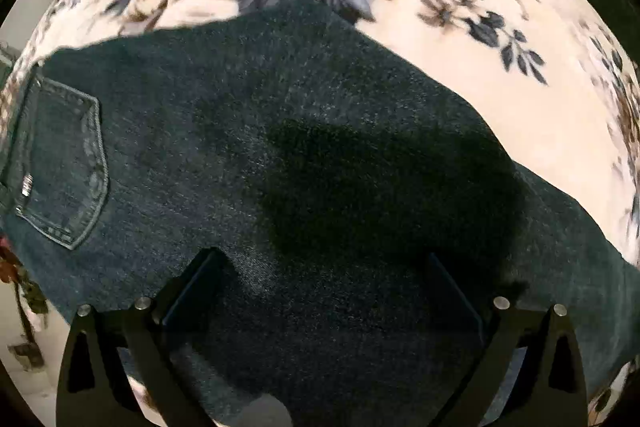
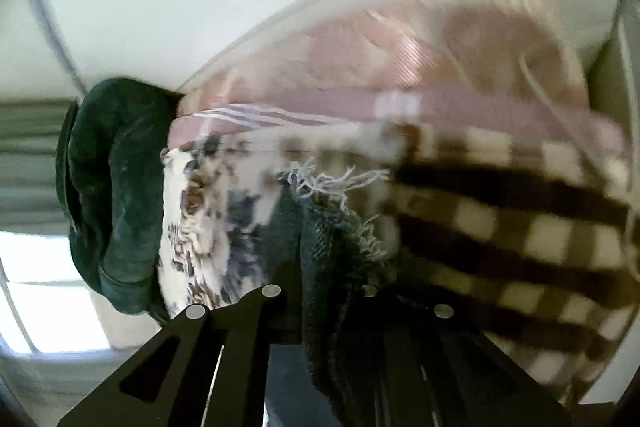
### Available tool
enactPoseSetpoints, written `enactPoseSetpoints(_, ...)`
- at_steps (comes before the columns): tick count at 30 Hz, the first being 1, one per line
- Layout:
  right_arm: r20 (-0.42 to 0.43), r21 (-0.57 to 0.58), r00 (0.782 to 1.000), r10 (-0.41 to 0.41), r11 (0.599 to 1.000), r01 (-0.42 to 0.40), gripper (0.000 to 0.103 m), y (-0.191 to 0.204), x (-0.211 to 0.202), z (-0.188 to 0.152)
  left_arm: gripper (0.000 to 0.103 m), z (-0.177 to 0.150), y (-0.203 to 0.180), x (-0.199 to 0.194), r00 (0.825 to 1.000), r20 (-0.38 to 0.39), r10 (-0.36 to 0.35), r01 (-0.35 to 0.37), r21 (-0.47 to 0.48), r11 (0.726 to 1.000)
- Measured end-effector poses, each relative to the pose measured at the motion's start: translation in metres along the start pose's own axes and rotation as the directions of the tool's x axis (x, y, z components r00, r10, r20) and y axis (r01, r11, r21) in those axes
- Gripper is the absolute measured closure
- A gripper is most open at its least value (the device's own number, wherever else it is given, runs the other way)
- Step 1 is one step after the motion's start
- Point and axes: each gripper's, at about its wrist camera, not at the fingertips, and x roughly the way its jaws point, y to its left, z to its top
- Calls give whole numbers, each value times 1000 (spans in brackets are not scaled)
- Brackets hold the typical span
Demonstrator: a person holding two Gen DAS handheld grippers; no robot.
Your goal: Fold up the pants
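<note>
My jeans (image 1: 304, 155) are dark blue-black denim with lighter stitching round the pocket (image 1: 64, 167). The blanket (image 1: 460, 39) under them is cream with brown roses and grey-blue leaves. Other view: brown-and-cream checked cloth (image 2: 520, 227), pink bedding (image 2: 360, 75).

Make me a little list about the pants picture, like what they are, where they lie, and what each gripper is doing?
pants: dark blue jeans, back pocket showing
lying on: floral blanket
left gripper: open, above the jeans, holding nothing
right gripper: shut on the frayed hem of the jeans
right view: blurry, checkered blanket and pink bedding behind
fold: cannot tell how far along
</note>
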Motion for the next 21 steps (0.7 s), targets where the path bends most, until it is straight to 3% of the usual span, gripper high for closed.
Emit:
enactPoseSetpoints(3, 42, -168, 999, -23, 985, 30, 95, 40, -22, -15, 0, -1, -10, -25, 995, 79, 62, -68, 74, 995)
enactPoseSetpoints(9, 37, -424, 998, -44, 904, 56, 95, 121, -62, -78, 0, -16, -18, -83, 992, 125, -29, 7, 174, 985)
enactPoseSetpoints(15, 21, -598, 997, -78, 798, 75, 95, 177, -98, -176, 0, -25, 3, -128, 986, 131, -106, 76, 216, 974)
enactPoseSetpoints(21, -3, -698, 994, -108, 713, 75, 95, 213, -94, -286, 0, -21, 61, -145, 982, 130, -137, 109, 203, 973)
